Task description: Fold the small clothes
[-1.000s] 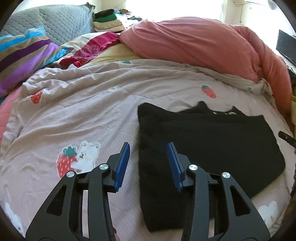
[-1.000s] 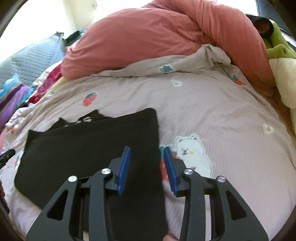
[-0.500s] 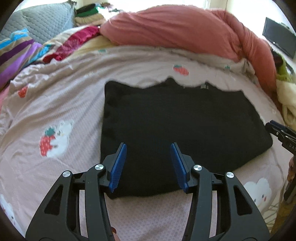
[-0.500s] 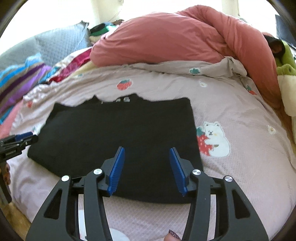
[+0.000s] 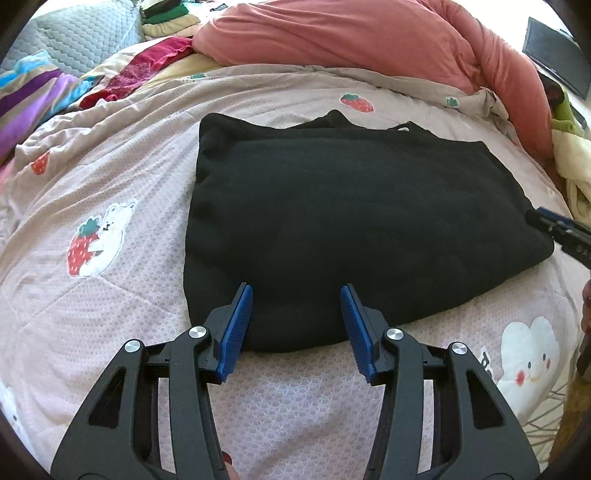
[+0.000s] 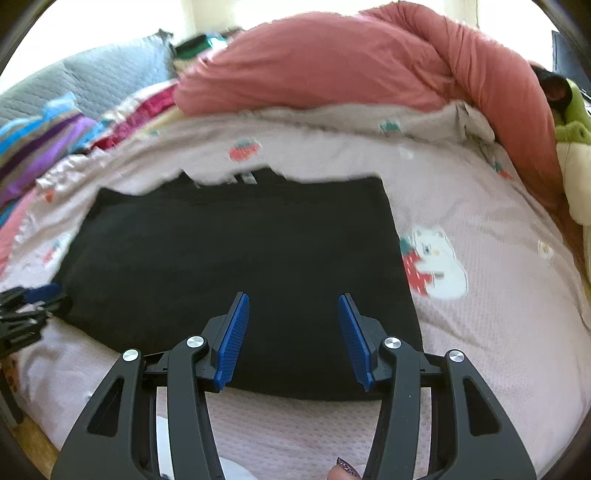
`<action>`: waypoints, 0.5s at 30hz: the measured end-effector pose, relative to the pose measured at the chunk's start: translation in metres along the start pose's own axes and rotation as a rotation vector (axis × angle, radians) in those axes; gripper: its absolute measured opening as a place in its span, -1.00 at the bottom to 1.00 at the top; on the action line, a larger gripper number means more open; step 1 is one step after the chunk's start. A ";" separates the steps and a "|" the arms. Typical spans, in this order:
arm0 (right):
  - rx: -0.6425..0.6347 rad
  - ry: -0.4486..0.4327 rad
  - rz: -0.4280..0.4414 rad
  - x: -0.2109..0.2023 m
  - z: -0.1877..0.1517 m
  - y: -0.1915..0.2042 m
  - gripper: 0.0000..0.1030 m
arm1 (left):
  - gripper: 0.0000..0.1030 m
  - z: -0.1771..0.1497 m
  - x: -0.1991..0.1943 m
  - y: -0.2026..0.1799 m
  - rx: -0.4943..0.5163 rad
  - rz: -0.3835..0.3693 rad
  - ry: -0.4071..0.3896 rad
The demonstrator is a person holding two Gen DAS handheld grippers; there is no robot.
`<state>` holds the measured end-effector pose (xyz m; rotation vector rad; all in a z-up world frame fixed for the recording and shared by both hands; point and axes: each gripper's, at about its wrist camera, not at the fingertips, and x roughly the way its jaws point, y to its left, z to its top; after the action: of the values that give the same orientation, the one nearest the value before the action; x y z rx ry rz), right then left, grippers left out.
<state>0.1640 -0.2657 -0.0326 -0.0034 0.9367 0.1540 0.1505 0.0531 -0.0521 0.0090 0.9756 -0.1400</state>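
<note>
A black garment [image 5: 343, 221] lies folded into a flat rectangle on the pink strawberry-print bedspread [image 5: 110, 295]; it also shows in the right wrist view [image 6: 240, 266]. My left gripper [image 5: 296, 328] is open and empty, hovering over the garment's near left edge. My right gripper [image 6: 293, 336] is open and empty over the garment's near right edge. Each gripper's tip shows at the edge of the other's view, the right one [image 5: 554, 229] and the left one [image 6: 29, 302].
A salmon-pink duvet [image 5: 369, 40] is heaped at the back of the bed. Striped and red cloths [image 5: 55, 92] and a grey quilted pillow [image 5: 81, 33] lie at the back left. Green and cream fabric [image 6: 572, 147] sits at the right.
Both grippers pulled back toward the near edge and opened wider. The whole folded garment has come into view in both cameras.
</note>
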 end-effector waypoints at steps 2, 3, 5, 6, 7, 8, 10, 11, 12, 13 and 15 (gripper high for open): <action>0.019 0.044 -0.019 0.009 -0.009 -0.005 -0.05 | -0.20 -0.002 -0.001 0.001 -0.001 -0.004 -0.003; 0.035 0.047 -0.007 0.010 -0.014 -0.009 -0.05 | -0.20 -0.002 -0.001 0.001 -0.003 -0.007 -0.003; 0.048 0.047 -0.001 0.009 -0.022 -0.012 -0.07 | -0.20 -0.004 -0.001 0.002 -0.007 -0.013 -0.004; 0.053 0.049 0.001 0.009 -0.026 -0.013 -0.08 | -0.20 -0.004 -0.001 0.003 -0.008 -0.015 -0.005; 0.059 0.049 0.004 0.008 -0.029 -0.014 -0.08 | -0.20 -0.005 -0.002 0.003 -0.011 -0.018 -0.005; 0.066 0.049 0.007 0.008 -0.032 -0.014 -0.08 | -0.20 -0.005 -0.002 0.003 -0.013 -0.019 -0.006; 0.071 0.043 0.007 0.008 -0.036 -0.015 -0.08 | -0.20 -0.006 -0.002 0.003 -0.019 -0.021 -0.007; 0.075 0.041 0.007 0.008 -0.037 -0.014 -0.08 | -0.20 -0.006 -0.003 0.004 -0.022 -0.024 -0.008; 0.079 0.041 0.005 0.007 -0.037 -0.014 -0.08 | -0.20 -0.007 -0.003 0.004 -0.024 -0.026 -0.008; 0.083 0.040 0.005 0.007 -0.037 -0.014 -0.08 | -0.20 -0.007 -0.003 0.004 -0.027 -0.028 -0.008; 0.094 0.040 0.005 0.006 -0.037 -0.014 -0.08 | -0.20 -0.007 -0.004 0.004 -0.034 -0.033 -0.009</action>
<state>0.1393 -0.2818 -0.0602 0.0825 0.9829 0.1148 0.1425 0.0582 -0.0529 -0.0392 0.9694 -0.1541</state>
